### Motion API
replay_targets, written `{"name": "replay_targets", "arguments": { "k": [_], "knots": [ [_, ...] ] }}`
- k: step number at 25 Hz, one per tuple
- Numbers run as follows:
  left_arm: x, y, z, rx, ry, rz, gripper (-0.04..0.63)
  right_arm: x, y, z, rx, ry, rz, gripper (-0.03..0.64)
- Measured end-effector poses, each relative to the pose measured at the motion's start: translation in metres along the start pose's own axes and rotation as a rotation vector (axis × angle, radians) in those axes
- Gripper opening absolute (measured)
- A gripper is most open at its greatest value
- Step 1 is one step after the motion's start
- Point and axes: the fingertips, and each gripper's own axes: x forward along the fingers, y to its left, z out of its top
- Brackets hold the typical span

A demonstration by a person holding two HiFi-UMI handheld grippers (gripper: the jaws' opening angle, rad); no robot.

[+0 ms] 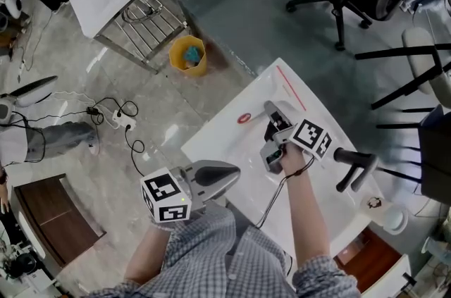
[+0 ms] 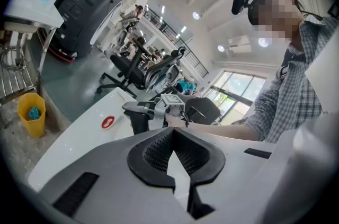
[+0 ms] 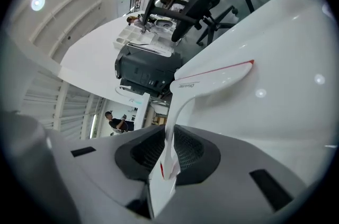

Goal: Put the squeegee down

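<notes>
We see right gripper (image 3: 170, 153) clamped on squeegee (image 3: 212, 78) handle, blade against white table (image 1: 224, 143), left gripper (image 2: 174, 152) clenched, empty.

**White table, grey floor**

White table (image 1: 225, 141), glossy, standing at an angle. On it:
- small red ring (image 1: 244, 118), left of centre
- black T-shaped handle (image 1: 354, 165), at the right
- black cable (image 1: 271, 196), trailing to the near edge

Squeegee (image 1: 290, 88) blade at the far edge; contact unclear.

Floor (image 1: 232, 15):
- yellow bucket (image 1: 188, 55)
- power strip (image 1: 120, 119)
</notes>
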Motion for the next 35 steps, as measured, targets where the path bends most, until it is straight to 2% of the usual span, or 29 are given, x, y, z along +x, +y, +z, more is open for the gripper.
{"name": "replay_targets", "arguments": {
  "k": [5, 9, 15, 18, 21, 25, 31, 35],
  "knots": [
    [0.003, -0.005, -0.006, -0.003, 0.025, -0.034, 0.006, 0.0, 0.0, 0.001, -0.096, 0.01, -0.012, 0.029],
    [0.004, -0.004, -0.005, -0.004, 0.021, -0.036, 0.006, -0.001, -0.002, 0.002, -0.186, 0.01, -0.043, 0.068],
    [0.004, -0.004, -0.005, 0.007, 0.022, -0.028, 0.006, -0.009, -0.006, 0.005, -0.171, -0.012, -0.036, 0.087],
    [0.004, -0.005, -0.008, 0.034, 0.033, -0.018, 0.006, -0.019, -0.011, 0.004, -0.145, -0.029, -0.043, 0.087],
    [0.004, -0.006, -0.009, 0.069, 0.035, -0.001, 0.006, -0.033, -0.015, 0.001, -0.164, -0.047, -0.074, 0.081],
    [0.006, -0.01, -0.009, 0.114, 0.04, 0.007, 0.006, -0.054, -0.016, -0.006, -0.254, -0.063, -0.127, 0.021],
    [0.003, -0.018, -0.01, 0.172, 0.043, 0.019, 0.006, -0.086, -0.007, -0.018, -0.377, -0.099, -0.177, 0.008],
    [-0.001, -0.024, -0.011, 0.214, 0.053, 0.019, 0.006, -0.106, 0.015, -0.031, -0.409, -0.13, -0.149, 0.008]
  ]
}}
